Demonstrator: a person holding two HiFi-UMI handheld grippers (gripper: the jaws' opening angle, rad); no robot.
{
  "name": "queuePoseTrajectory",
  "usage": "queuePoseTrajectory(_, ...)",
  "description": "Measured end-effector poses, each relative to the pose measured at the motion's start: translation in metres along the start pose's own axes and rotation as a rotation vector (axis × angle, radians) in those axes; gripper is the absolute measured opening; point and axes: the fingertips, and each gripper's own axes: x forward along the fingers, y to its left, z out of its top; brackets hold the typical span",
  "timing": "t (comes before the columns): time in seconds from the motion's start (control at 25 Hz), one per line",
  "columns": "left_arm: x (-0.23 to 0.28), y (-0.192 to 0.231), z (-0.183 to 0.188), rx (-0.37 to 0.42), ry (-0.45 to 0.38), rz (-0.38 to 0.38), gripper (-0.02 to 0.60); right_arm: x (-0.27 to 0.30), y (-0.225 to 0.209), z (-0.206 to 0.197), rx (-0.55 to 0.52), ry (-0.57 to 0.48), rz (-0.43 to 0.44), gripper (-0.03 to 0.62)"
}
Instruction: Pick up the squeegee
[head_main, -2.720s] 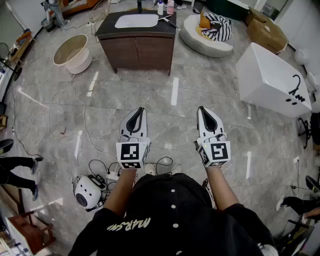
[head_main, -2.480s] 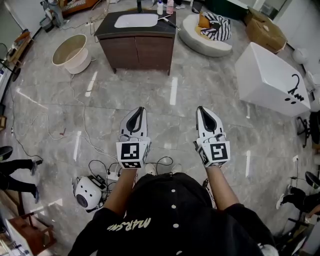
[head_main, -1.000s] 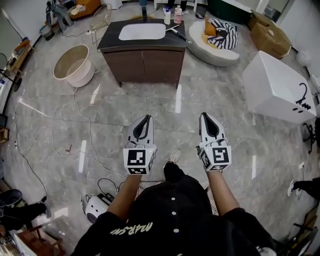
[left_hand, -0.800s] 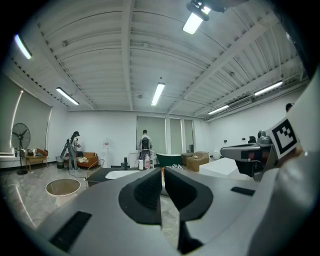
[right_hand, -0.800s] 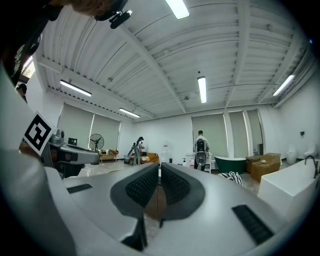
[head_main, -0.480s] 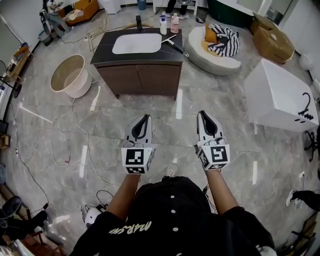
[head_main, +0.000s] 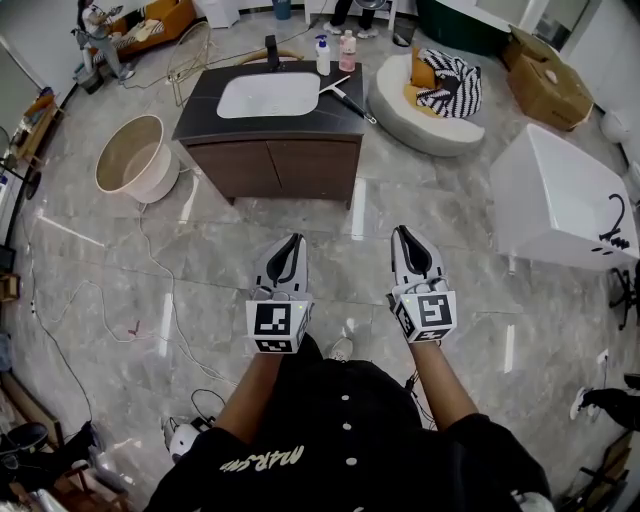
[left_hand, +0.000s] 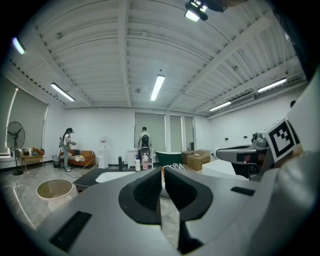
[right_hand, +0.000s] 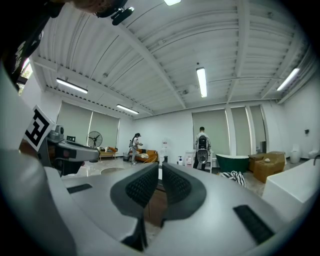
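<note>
The squeegee (head_main: 350, 100), with a pale blade and a black handle, lies on the right end of the dark vanity counter (head_main: 200, 100), beside the white sink basin (head_main: 268, 95). Two bottles (head_main: 334, 52) stand behind it. My left gripper (head_main: 292, 241) and right gripper (head_main: 400, 233) are held side by side over the floor, well short of the vanity, pointing towards it. Both are shut and empty. In the left gripper view the jaws (left_hand: 162, 172) meet in front of the counter. In the right gripper view the jaws (right_hand: 160, 167) point at the cabinet front.
A beige round tub (head_main: 130, 160) stands left of the vanity. A white round seat with a striped cloth (head_main: 428, 80) is to its right, then a white bathtub (head_main: 565, 195) and cardboard boxes (head_main: 545, 72). Cables (head_main: 165, 300) trail over the floor at left. People stand far back.
The person has walked forward: the vanity and squeegee have come nearer and sit lower in the head view. Both grippers have stayed shut, side by side.
</note>
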Motion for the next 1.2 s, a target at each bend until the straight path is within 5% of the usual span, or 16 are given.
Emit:
queuePoseTrajectory(0.44, 0.098, 0.045, -0.005, -0.023, 0.014, -0.030, 0.025, 0.089, -0.034, -0.014, 0.004, 0.019, -0.032, -0.002)
queuePoseTrajectory(0.76, 0.203, 0.107, 0.027, 0.001, -0.014, -0.059, 0.023, 0.203, -0.067, 0.009, -0.006, -0.010, -0.067, -0.002)
queuePoseTrajectory(1.2, 0.284, 0.183, 0.039, -0.005, -0.022, -0.081, 0.025, 0.315, -0.066, 0.012, -0.030, 0.007, -0.070, -0.002)
